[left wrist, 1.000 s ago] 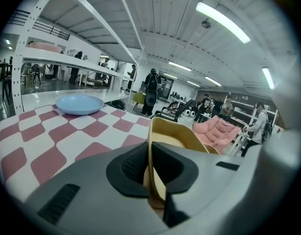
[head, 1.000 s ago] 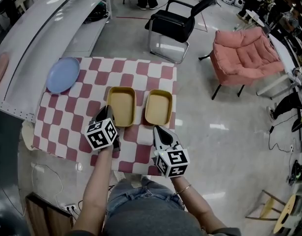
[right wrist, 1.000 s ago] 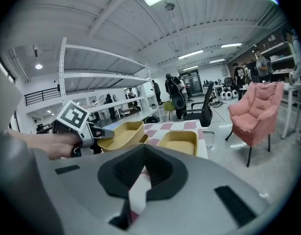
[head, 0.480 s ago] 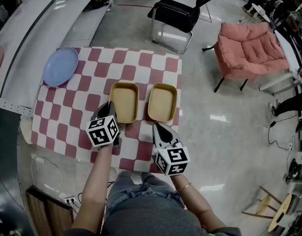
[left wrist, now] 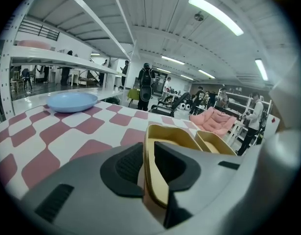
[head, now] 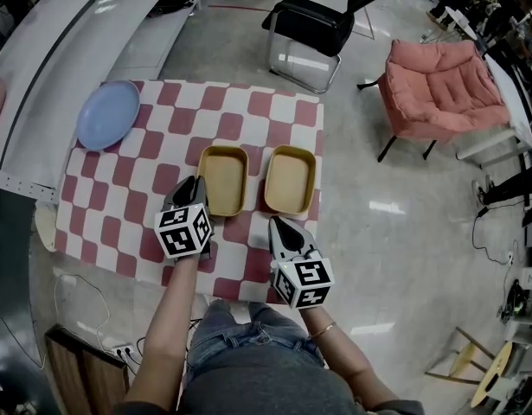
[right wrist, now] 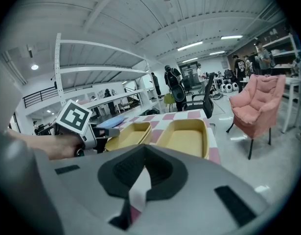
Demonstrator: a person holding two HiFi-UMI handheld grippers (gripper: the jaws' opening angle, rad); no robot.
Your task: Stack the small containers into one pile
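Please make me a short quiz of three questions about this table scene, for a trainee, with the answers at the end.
1. True or false: the left container and the right container already form one pile.
2. What stands between the jaws of the left claw? A. nothing. B. the left container's rim. C. the right container's rim.
3. Fill in: the blue plate lies at the far ____ corner of the checked cloth.
Key: 1 false, they lie side by side. 2 B; the jaws have just been opening, with the rim between them. 3 left.
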